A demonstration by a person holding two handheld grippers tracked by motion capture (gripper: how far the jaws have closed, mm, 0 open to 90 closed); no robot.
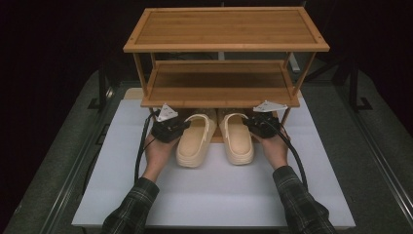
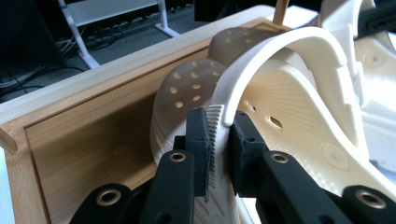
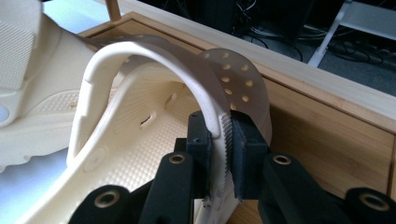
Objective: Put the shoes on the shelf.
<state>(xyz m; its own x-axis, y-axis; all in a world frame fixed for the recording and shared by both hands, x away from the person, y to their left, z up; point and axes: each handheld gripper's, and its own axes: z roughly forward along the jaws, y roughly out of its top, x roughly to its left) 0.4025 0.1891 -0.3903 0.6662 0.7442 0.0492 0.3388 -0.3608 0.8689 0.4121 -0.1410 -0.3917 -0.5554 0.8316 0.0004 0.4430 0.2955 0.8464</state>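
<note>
Bamboo shoe rack (image 1: pixel 221 92) on white table (image 1: pixel 214 195), both cream clogs — left clog (image 1: pixel 195 141), right clog (image 1: pixel 237 139) — toes under bottom shelf, heels still out; left gripper (image 2: pixel 220 135) and right gripper (image 3: pixel 219 135) each clamped on a clog's side rim, final push in and release likely remain.

Dark plaid sleeves (image 1: pixel 131 207); black fingers (image 2: pixel 198 140), brass-ringed screws, black cables.
</note>
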